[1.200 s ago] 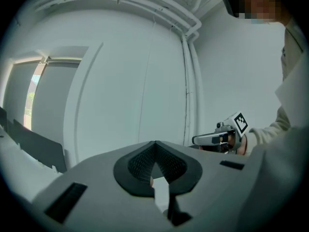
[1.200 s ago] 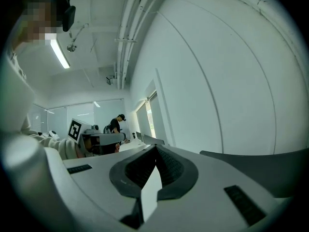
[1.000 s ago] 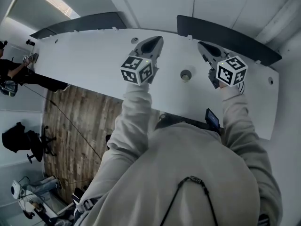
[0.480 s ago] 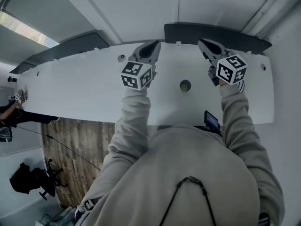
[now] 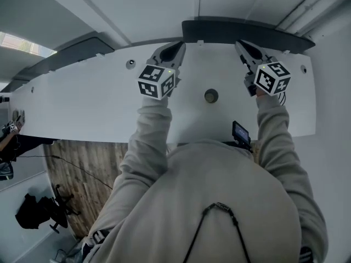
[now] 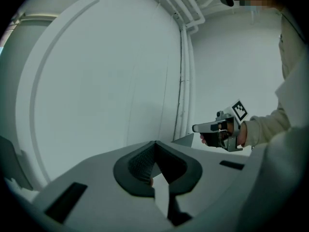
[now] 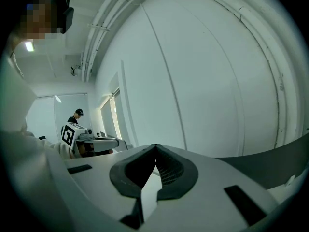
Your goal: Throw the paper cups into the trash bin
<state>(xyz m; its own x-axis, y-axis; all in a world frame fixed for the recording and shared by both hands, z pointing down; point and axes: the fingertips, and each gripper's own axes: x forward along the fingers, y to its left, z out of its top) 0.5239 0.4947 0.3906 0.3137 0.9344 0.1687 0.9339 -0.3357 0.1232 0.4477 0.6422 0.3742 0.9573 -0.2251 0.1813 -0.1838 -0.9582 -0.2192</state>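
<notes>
Step in hand, as judged: search, before any grasp. The left gripper [image 5: 173, 50] and right gripper [image 5: 245, 48] hovered over the white bench [image 5: 82, 106], jaws fully closed and empty. No paper cup or trash bin was visible. The next move would call for locating a cup, then opening one gripper.

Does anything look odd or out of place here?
Nothing is spilled or damaged. One oddity: no paper cup or trash bin shows in any view, and the left gripper and right gripper are both shut and empty above the white table.
</notes>
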